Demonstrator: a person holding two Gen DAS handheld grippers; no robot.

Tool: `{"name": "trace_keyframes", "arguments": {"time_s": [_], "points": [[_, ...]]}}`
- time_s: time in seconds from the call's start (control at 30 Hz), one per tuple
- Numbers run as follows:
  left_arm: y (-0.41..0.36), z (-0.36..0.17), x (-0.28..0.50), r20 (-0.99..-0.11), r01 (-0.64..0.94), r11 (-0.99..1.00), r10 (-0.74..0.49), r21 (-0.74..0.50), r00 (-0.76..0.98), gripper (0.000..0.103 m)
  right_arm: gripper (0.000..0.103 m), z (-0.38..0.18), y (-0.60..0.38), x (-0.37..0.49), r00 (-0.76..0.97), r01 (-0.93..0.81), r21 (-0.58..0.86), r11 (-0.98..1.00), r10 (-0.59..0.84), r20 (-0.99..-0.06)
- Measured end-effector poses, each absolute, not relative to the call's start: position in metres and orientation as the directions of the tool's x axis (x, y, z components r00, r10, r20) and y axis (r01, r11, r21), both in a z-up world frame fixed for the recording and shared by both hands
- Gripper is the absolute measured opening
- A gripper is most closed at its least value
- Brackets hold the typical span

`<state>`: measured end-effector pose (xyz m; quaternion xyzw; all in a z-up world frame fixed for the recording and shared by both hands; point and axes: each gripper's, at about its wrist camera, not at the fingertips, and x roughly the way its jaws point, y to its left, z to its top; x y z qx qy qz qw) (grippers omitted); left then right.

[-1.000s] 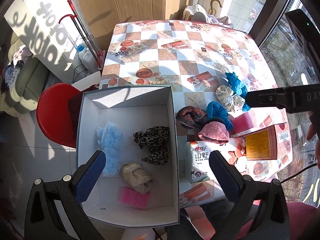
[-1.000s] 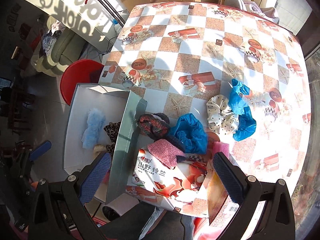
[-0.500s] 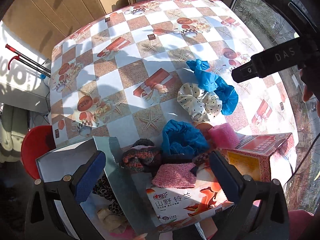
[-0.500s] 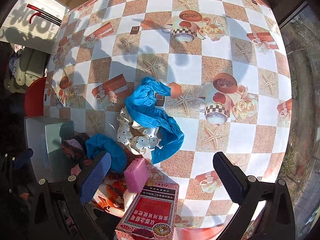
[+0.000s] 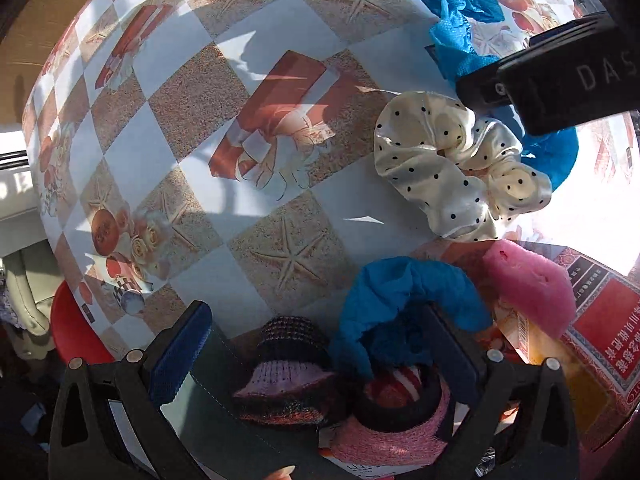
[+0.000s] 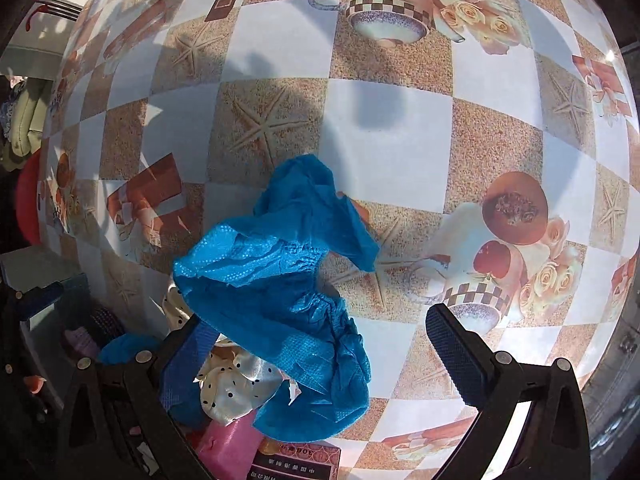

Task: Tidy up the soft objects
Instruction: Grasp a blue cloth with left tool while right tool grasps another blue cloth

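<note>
My left gripper [image 5: 320,344] is open, low over a dark and pink knitted scrunchie [image 5: 286,376], with a blue shoe cover [image 5: 404,300] by its right finger. A pink knitted piece [image 5: 384,440] lies below. A cream polka-dot scrunchie [image 5: 452,172] and a pink sponge [image 5: 528,284] lie to the right. My right gripper [image 6: 320,344] is open, low over a second blue shoe cover [image 6: 288,300] that lies on the cream scrunchie [image 6: 236,380]. The right gripper also shows in the left wrist view [image 5: 560,84].
The checkered tablecloth [image 6: 392,112] spreads beyond both grippers. A red printed carton [image 5: 596,340] stands at the right of the pile. The grey box edge [image 5: 224,384] runs under my left gripper. A red stool [image 5: 76,340] stands off the table's left edge.
Both grippers have moved forward and down from above the box to the pile on the table. The left now hovers over the knitted scrunchie, the right over the blue shoe cover.
</note>
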<state>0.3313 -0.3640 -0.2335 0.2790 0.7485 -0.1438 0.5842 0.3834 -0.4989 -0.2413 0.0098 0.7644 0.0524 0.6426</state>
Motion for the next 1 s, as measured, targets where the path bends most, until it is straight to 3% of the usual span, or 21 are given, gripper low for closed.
{"name": "trace_keyframes", "arguments": {"time_s": [0.27, 0.43, 0.67, 1.0], "points": [[-0.363, -0.255, 0.330, -0.944, 0.566, 0.801, 0.310, 0.197, -0.110, 0.103, 0.103, -0.256, -0.566, 0.359, -0.193, 0.045, 0.002, 0.999, 0.011, -0.981], [-0.340, -0.236, 0.366, -0.942, 0.427, 0.847, 0.335, 0.315, 0.030, 0.103, 0.103, -0.253, -0.605, 0.341, -0.204, 0.096, -0.013, 0.995, 0.007, -0.979], [-0.318, -0.189, 0.381, -0.990, 0.292, 0.946, 0.142, 0.142, 0.023, 0.103, 0.103, -0.221, -0.589, 0.339, -0.069, 0.032, 0.113, 0.993, 0.115, -0.991], [-0.352, -0.236, 0.359, -0.984, 0.285, 0.954, 0.132, 0.095, -0.117, 0.103, 0.103, -0.246, -0.537, 0.347, -0.052, -0.173, -0.005, 0.985, -0.014, -0.999]]}}
